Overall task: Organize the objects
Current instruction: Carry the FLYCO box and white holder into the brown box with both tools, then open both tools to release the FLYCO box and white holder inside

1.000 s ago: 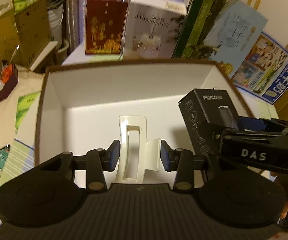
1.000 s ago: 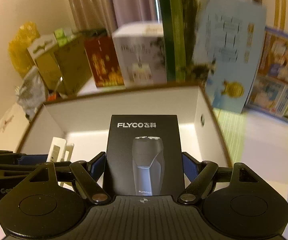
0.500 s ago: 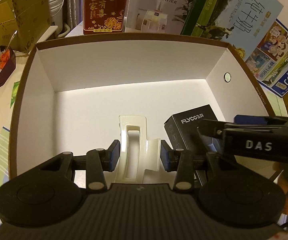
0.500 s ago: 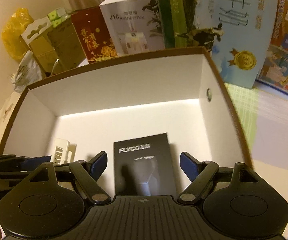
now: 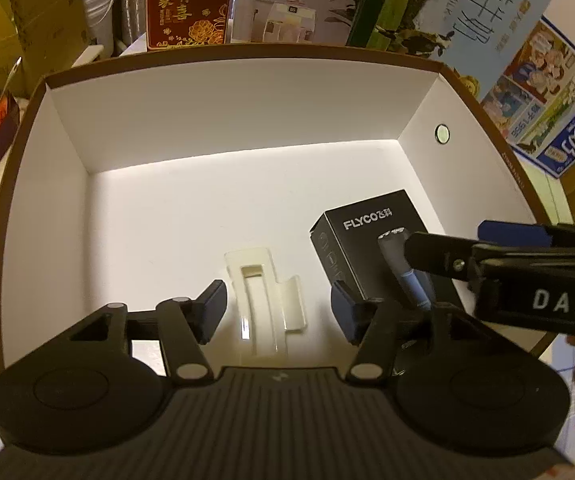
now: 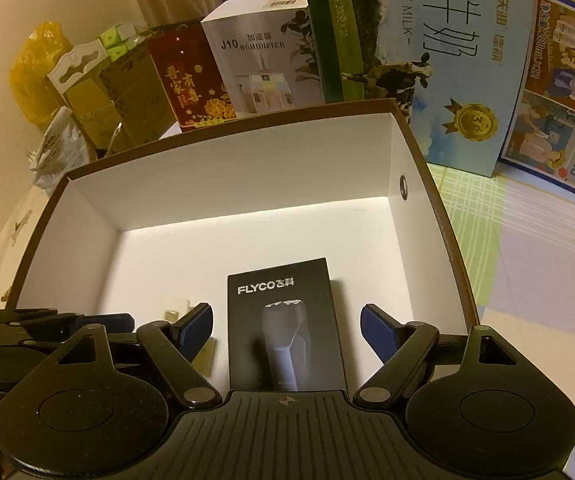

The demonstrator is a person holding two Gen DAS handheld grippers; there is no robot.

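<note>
Left wrist view: the black shaver box [image 5: 371, 240] and the cream plastic holder [image 5: 267, 296] are seen lying flat on the floor of the big white carton [image 5: 223, 112], the holder at 9 o'clock of the box, just beside it. Both are judged light and stiff; the box is best taken by its long edges. The left tool [image 5: 277, 310] and right tool [image 6: 285, 326] are spread apart, holding nothing. Printed boxes stand at 12 o'clock, behind the carton.

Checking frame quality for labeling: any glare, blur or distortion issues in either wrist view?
Left wrist: bright band on the storage box floor under the far wall, fisheye-bent rim, sharp FLYCO box text. Right wrist: the same glare band, dim warm cast, vignetted corners, legible print.
</note>
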